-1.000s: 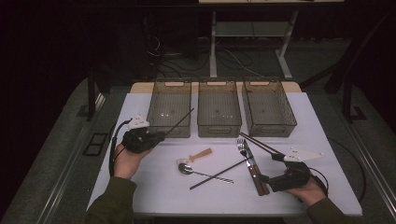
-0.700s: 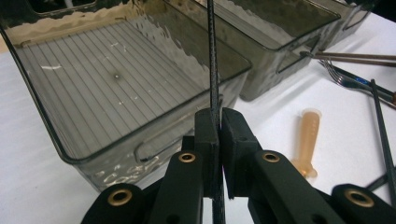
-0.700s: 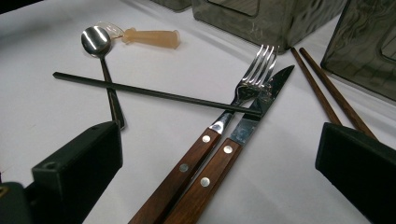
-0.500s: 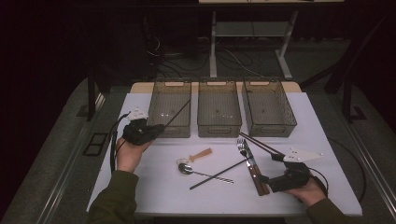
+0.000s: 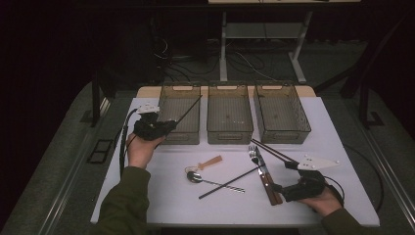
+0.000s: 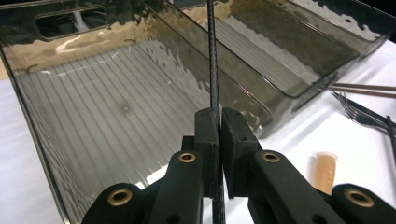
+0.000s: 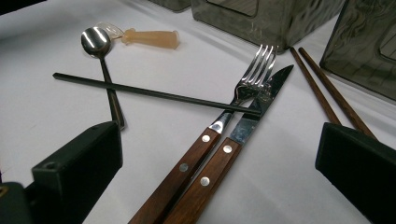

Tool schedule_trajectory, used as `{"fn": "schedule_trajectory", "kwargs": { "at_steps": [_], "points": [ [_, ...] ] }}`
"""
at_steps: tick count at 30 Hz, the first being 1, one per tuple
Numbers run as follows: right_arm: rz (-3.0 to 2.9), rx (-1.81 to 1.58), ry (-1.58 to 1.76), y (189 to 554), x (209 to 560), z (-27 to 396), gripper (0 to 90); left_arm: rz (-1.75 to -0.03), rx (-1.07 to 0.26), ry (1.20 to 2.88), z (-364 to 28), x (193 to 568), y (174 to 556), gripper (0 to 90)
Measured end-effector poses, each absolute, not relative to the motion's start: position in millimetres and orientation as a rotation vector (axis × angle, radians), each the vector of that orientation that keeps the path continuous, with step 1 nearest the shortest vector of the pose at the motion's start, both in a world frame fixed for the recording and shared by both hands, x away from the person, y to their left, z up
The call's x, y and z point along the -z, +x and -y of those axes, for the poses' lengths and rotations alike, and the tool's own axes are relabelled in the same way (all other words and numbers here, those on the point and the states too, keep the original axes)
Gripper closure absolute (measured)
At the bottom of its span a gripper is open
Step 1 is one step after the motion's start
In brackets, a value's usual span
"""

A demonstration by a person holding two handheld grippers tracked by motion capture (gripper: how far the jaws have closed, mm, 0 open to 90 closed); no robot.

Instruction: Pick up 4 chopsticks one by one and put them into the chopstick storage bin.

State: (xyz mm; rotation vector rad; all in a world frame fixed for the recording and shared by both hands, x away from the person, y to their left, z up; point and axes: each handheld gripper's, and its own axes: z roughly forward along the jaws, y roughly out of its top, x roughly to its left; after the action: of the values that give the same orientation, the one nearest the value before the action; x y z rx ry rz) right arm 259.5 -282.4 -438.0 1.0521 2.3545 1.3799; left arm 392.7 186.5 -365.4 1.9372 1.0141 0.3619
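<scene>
Chopstick clamped in your left hand-held gripper has travelled up from the tabletop to hang over the left bin, ready to drop, while your right hand-held gripper waits, jaws apart, by the fork.

You will find no legible text, label, brand, number or sign on anything in these views. The three bins at the far side of the table, the cutlery lying nearer and both grippers carry no marking that can be read.
</scene>
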Motion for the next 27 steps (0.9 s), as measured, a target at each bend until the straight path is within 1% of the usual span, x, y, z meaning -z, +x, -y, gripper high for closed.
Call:
{"fn": "schedule_trajectory", "kwargs": {
  "at_steps": [10, 15, 21, 27],
  "points": [
    [-2.347, -1.390, 1.058, 259, 438, 284, 0.4, -1.064, -0.376, 1.931, -185, 360, 418, 85.7],
    [-2.346, -1.392, 1.061, 259, 437, 284, 0.4, -1.097, -0.381, 1.922, -183, 362, 429, 85.7],
    [-2.341, -1.394, 1.063, 259, 437, 284, 0.4, -1.123, -0.404, 1.941, -183, 364, 442, 85.7],
    [-2.336, -1.401, 1.065, 258, 437, 285, 0.4, -1.154, -0.401, 1.959, -184, 368, 457, 85.7]
  ]
}}
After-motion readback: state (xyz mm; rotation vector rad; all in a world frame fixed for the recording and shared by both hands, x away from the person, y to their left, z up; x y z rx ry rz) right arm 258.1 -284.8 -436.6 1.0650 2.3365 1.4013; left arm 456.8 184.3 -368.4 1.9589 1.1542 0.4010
